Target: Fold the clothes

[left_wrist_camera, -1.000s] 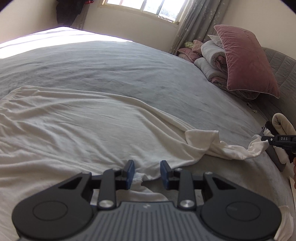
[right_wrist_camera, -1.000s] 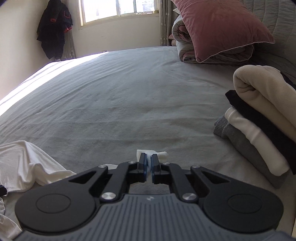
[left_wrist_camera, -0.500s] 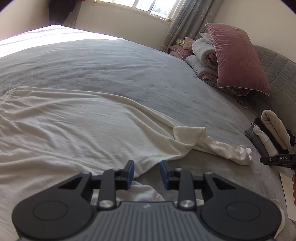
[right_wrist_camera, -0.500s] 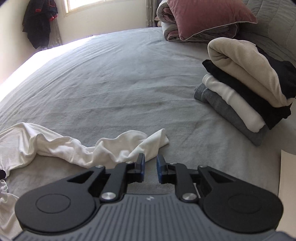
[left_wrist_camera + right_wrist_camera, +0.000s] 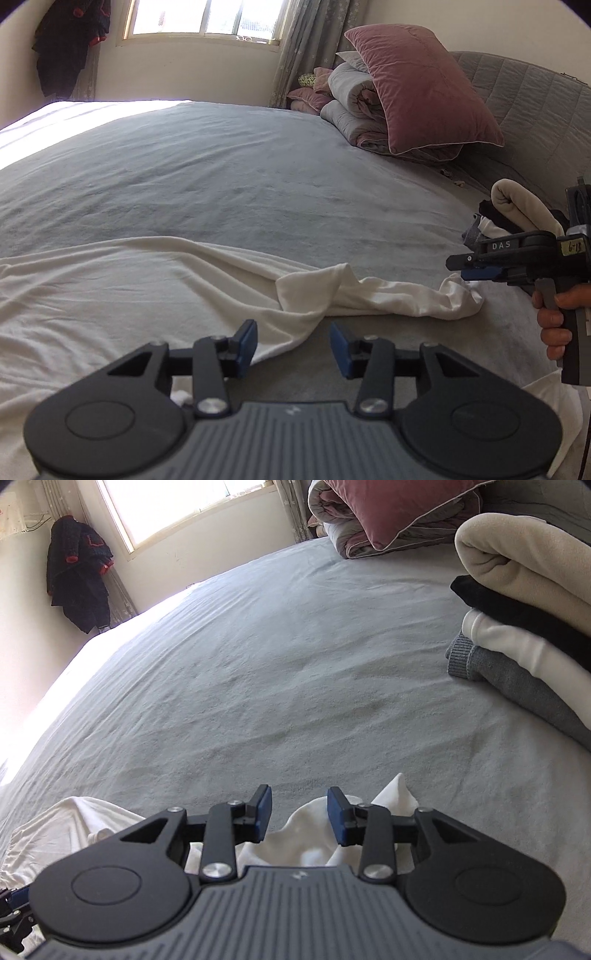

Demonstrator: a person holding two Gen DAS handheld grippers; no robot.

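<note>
White sleeve (image 5: 314,849), pinched by the right gripper (image 5: 299,818) a second ago, now lies loose between its opening jaws, while the left gripper (image 5: 293,347) opens over the shirt (image 5: 110,295) edge: sleeve laid out.

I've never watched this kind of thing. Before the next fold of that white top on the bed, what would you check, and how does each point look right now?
1. Left gripper free of cloth: ok, jaws opening, nothing pinched.
2. Right gripper let go of the sleeve end: ok, jaws opening, the cloth lies loose below them.
3. White top spread flat: not ok, body wrinkled.
4. Sleeve straight: not ok, bunched and twisted.
5. Bare bed cover beyond the top: ok.
6. Folded stack apart from the sleeve: ok.
</note>
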